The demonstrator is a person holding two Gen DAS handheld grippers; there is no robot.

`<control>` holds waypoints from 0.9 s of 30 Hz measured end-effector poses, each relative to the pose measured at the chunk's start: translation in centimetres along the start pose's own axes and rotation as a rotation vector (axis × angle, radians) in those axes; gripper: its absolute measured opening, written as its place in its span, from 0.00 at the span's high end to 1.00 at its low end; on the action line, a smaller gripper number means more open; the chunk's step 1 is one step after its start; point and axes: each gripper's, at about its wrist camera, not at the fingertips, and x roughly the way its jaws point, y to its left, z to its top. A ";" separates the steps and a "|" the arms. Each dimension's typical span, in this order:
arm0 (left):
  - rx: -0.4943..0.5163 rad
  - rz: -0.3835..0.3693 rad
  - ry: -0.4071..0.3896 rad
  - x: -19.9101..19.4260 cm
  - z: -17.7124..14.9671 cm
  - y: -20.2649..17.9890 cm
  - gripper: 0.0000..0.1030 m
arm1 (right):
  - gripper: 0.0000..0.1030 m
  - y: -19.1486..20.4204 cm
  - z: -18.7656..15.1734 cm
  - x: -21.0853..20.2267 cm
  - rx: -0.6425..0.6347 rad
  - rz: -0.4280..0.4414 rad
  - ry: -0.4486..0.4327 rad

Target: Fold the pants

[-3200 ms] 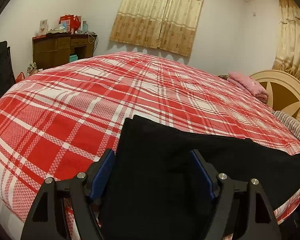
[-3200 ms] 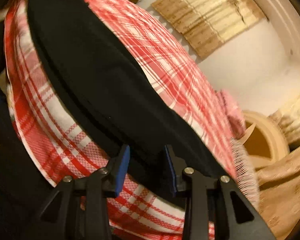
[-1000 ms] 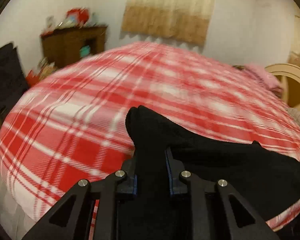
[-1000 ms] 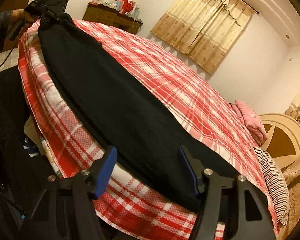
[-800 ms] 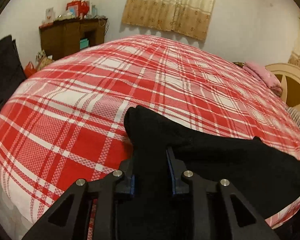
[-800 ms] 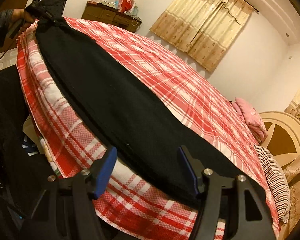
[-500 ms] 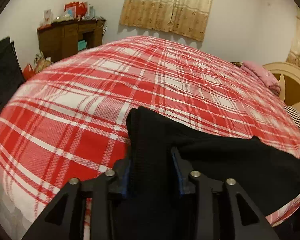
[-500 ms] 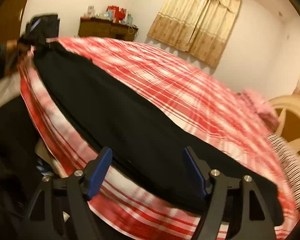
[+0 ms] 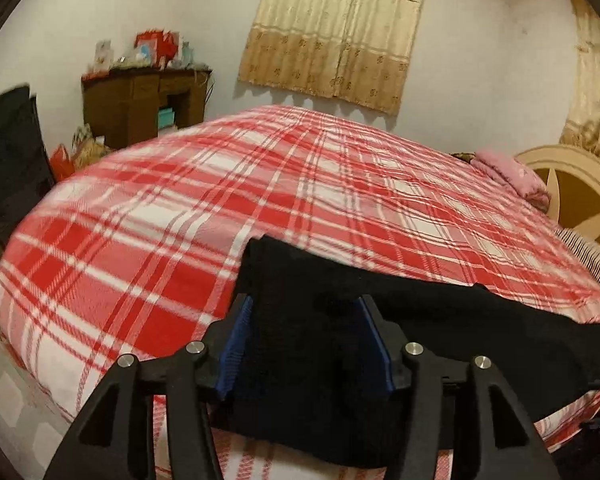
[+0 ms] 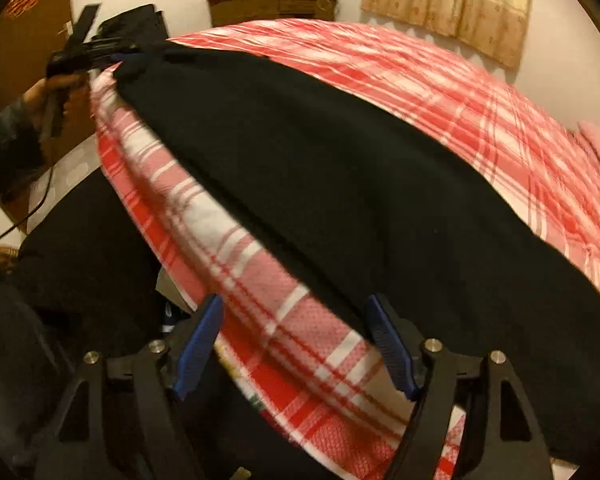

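Observation:
Black pants (image 9: 440,336) lie stretched along the near edge of a bed with a red and white plaid cover (image 9: 204,216). My left gripper (image 9: 306,344) stands open around one end of the pants, with the cloth bunched between its blue pads. In the right wrist view the pants (image 10: 340,168) run from near right to far left. My right gripper (image 10: 294,344) is open and empty over the plaid cover (image 10: 260,280), just beside the pants' near edge. The left gripper (image 10: 112,54) shows far off at the pants' other end.
A pink pillow (image 9: 512,176) and a cream headboard (image 9: 572,192) are at the right end of the bed. A wooden dresser (image 9: 140,104) stands against the back wall, a black chair (image 9: 8,160) at the left. Beige curtains (image 9: 332,32) hang behind. Dark clothing (image 10: 80,248) lies below the bed edge.
My left gripper has opened from its grip on the pants end, the cloth still between the pads. My right gripper has stayed open and swung left along the bed edge.

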 end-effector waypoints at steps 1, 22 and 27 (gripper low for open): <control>0.011 -0.003 -0.011 -0.1 0.2 -0.5 0.46 | 0.27 0.1 0.2 -0.3 0.003 0.007 -0.006; 0.155 0.307 0.105 3.1 -1.7 -2.7 0.26 | 0.25 2.3 3.5 0.8 -0.020 0.059 -0.060; -0.018 0.315 0.130 2.4 -1.5 1.1 0.21 | 0.27 2.6 3.6 3.1 -0.031 0.024 0.014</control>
